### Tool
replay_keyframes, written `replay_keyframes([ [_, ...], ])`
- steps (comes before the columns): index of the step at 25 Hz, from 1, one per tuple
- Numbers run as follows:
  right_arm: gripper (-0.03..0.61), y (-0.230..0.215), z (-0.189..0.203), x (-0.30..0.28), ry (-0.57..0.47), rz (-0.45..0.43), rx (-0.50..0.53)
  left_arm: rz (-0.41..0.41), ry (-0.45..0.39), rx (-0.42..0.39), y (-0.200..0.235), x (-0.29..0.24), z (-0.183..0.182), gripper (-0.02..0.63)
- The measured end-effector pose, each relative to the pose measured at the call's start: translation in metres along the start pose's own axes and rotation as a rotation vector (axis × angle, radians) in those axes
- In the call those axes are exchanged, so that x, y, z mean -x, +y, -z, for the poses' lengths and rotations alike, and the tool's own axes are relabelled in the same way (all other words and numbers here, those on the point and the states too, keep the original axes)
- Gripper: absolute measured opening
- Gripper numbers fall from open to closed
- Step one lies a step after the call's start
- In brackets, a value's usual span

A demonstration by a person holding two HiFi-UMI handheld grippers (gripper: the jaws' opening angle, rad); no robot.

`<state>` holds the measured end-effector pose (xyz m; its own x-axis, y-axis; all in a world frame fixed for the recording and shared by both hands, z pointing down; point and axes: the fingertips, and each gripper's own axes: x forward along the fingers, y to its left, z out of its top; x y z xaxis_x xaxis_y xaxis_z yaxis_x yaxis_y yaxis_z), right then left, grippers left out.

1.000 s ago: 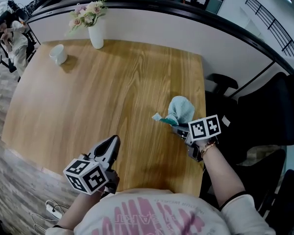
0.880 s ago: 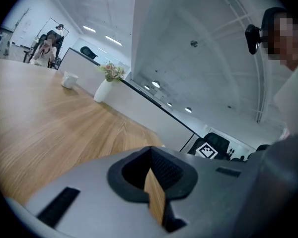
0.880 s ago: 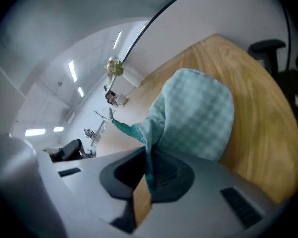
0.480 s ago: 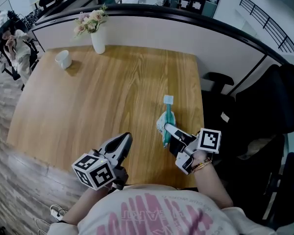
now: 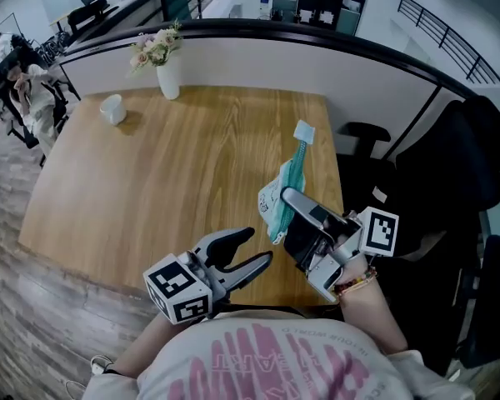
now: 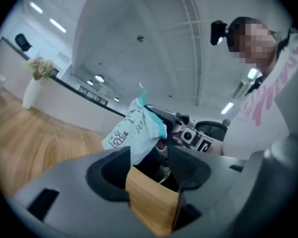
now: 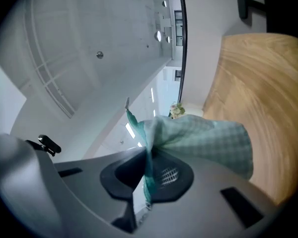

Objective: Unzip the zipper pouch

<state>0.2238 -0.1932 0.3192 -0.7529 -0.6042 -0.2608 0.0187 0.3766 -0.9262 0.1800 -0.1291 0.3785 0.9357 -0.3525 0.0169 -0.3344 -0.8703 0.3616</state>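
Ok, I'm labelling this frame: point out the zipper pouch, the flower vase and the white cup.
zipper pouch (image 5: 275, 203), head view, on its pale printed side.
flower vase (image 5: 168, 81), head view, on its white body.
white cup (image 5: 112, 109), head view, on its outer wall.

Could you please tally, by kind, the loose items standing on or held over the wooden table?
pale green checked fabric zipper pouch: 1
white ceramic cup: 1
white vase of pink and cream flowers: 1
Total: 3
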Motion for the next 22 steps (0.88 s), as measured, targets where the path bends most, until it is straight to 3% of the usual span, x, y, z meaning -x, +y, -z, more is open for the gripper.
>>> replay_keyframes([
  [4,0.017,0.027,0.003,0.001,-0.063,-0.081,-0.122,-0.060,-0.012,-0.331,-0.013,-0.005,-0.019,0.230],
  [6,0.015,0.034,0.005,0.002,-0.101,-0.093,-0.196,-0.094,0.005,-0.440,-0.016,-0.007,-0.021,0.240],
  [8,0.009,0.037,0.006,0.001,-0.148,-0.076,-0.257,-0.122,0.007,-0.485,-0.015,-0.008,-0.021,0.250],
  [11,0.009,0.030,0.007,0.006,-0.215,0.019,-0.282,-0.164,-0.011,-0.494,-0.012,-0.008,-0.021,0.282],
  [13,0.011,0.024,0.009,0.013,-0.239,0.095,-0.253,-0.130,-0.048,-0.443,-0.016,-0.004,-0.023,0.278],
  [14,0.011,0.021,0.009,0.016,-0.249,0.125,-0.243,-0.096,-0.065,-0.379,-0.017,0.000,-0.023,0.273],
  [18,0.014,0.011,0.016,0.026,-0.270,0.161,-0.265,0.112,-0.119,-0.042,-0.030,0.013,-0.022,0.205],
  [20,0.015,0.012,0.022,0.026,-0.259,0.162,-0.263,0.212,-0.102,0.023,-0.046,0.016,-0.021,0.194],
  [22,0.014,0.014,0.030,0.025,-0.239,0.165,-0.254,0.244,-0.071,0.030,-0.056,0.018,-0.019,0.163],
])
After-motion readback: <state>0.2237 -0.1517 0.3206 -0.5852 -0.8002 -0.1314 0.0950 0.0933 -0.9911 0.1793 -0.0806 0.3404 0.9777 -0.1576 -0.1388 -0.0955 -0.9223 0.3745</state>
